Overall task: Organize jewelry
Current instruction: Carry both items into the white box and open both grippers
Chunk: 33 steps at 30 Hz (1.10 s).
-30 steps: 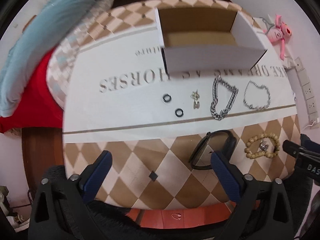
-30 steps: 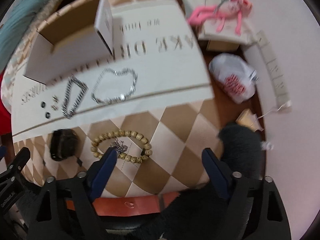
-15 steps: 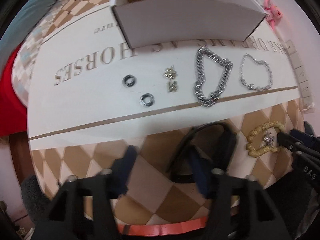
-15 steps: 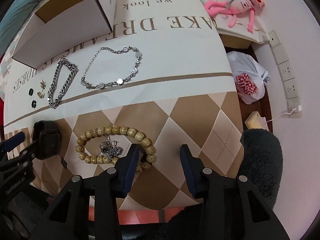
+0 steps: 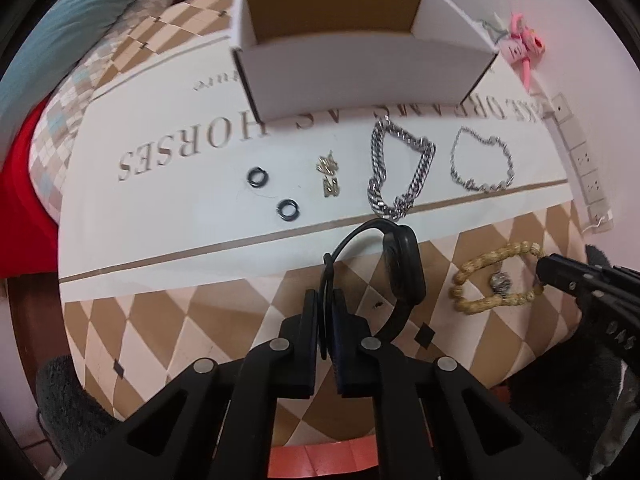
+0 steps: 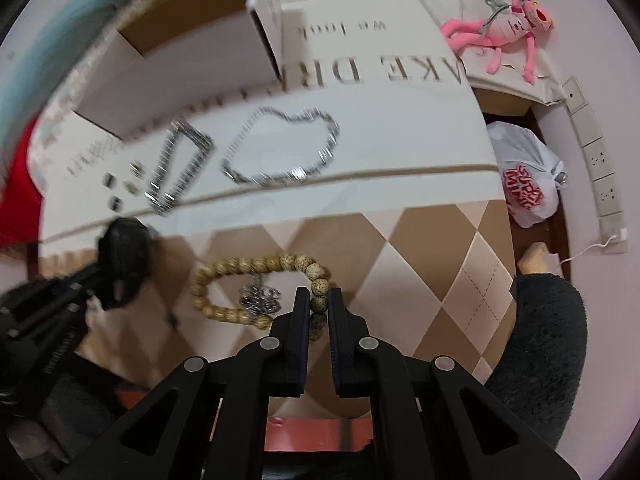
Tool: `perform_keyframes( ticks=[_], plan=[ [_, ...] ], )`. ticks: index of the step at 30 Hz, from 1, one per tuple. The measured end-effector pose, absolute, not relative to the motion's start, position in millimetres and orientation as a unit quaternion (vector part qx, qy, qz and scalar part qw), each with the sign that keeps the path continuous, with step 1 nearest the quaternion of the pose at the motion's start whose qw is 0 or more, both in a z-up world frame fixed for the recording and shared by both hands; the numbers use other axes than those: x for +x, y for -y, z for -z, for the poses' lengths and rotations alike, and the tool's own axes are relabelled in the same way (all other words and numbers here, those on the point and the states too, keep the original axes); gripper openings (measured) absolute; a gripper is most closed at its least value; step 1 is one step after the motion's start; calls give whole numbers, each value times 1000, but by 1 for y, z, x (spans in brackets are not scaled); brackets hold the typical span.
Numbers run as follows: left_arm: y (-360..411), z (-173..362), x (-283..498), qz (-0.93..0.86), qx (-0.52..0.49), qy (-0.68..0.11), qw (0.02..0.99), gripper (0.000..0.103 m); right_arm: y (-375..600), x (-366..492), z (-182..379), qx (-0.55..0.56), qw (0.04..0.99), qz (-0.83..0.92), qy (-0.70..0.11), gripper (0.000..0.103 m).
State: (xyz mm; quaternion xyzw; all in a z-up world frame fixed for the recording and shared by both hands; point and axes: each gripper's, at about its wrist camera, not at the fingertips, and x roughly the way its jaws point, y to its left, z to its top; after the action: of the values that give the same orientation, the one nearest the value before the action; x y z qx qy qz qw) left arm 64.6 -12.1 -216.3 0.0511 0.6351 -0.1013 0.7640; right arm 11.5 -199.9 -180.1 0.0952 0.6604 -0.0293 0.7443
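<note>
Beyond our jaws stands the open cardboard box [image 5: 360, 64], then two silver chains [image 5: 400, 172]. Our left gripper [image 5: 327, 300] pinches the black watch [image 5: 402, 268] strap; our right gripper [image 6: 319, 300] clamps the beaded bracelet [image 6: 256, 268], its view blurred, apparently unobstructed.

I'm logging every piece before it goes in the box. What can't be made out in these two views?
- Cardboard box floor: left wrist view, hidden by its front wall.
- Gold earrings: too small for detail.
- Black rings: right wrist view, blurred.
- Watch face: turned edge-on.
</note>
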Motion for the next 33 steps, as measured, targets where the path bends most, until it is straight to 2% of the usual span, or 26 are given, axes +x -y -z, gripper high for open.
perform_keyframes(
  ticks=[9, 17, 19, 23, 27, 29, 33],
  plan=[
    [-15, 146, 73, 111, 8, -596, 796, 3, 191, 37, 89, 120, 790, -28, -601, 9],
    [16, 100, 147, 114, -5, -566, 816, 4, 189, 96, 6, 84, 851, -64, -515, 9],
    [18, 98, 169, 117, -10, -567, 815, 4, 185, 116, -1, 82, 847, -63, -522, 9],
    [23, 113, 212, 125, -28, -590, 797, 4, 178, 159, 5, 74, 844, -70, -527, 9],
    [28, 136, 239, 125, -42, -619, 775, 5, 177, 194, 35, 84, 828, -67, -550, 9],
    [29, 146, 248, 121, -51, -631, 765, 10, 179, 205, 51, 91, 820, -67, -560, 9],
    [32, 157, 259, 111, -67, -650, 748, 14, 182, 222, 75, 101, 808, -73, -576, 9]
  ],
)
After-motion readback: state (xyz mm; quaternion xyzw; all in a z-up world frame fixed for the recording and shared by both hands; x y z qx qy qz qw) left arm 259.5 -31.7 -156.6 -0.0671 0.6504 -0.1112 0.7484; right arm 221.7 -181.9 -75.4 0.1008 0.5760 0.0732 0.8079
